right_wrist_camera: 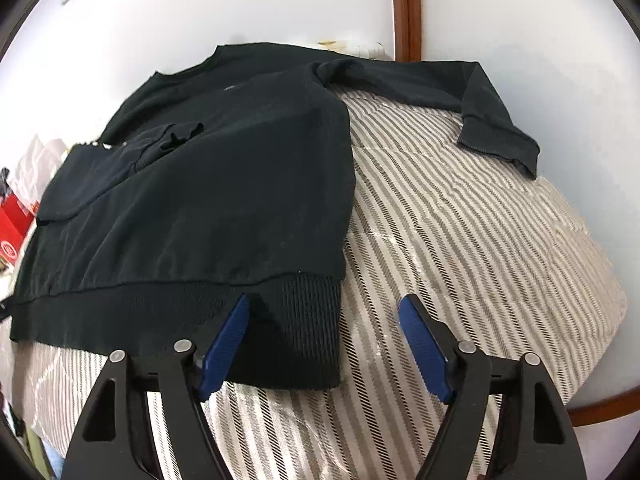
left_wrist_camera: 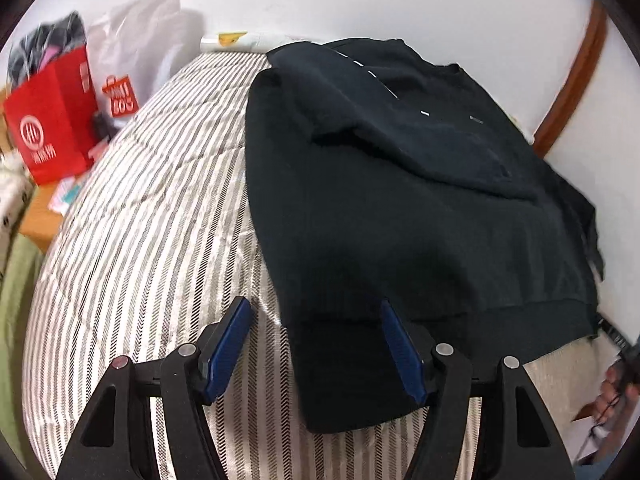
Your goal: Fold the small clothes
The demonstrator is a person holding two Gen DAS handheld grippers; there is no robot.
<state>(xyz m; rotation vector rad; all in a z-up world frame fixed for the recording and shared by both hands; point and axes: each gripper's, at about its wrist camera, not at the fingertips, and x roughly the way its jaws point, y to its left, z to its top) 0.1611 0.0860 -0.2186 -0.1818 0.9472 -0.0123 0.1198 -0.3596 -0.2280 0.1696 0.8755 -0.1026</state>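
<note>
A black sweatshirt (left_wrist_camera: 400,220) lies flat on the striped bed cover (left_wrist_camera: 140,240), ribbed hem toward me. One sleeve is folded over its chest (right_wrist_camera: 172,136); the other sleeve (right_wrist_camera: 496,128) stretches out to the right. My left gripper (left_wrist_camera: 315,308) is open, low over the hem's left corner, which lies between the blue pads (left_wrist_camera: 228,352) without being pinched. My right gripper (right_wrist_camera: 325,300) is open over the hem's right corner (right_wrist_camera: 304,320); one pad (right_wrist_camera: 228,344) is over the ribbing, the other over bare cover.
A red paper bag (left_wrist_camera: 52,128) and a white plastic bag (left_wrist_camera: 136,40) stand at the bed's far left. White wall with brown wooden trim (right_wrist_camera: 406,8) lies behind the bed. The bed cover (right_wrist_camera: 460,260) drops off at the right.
</note>
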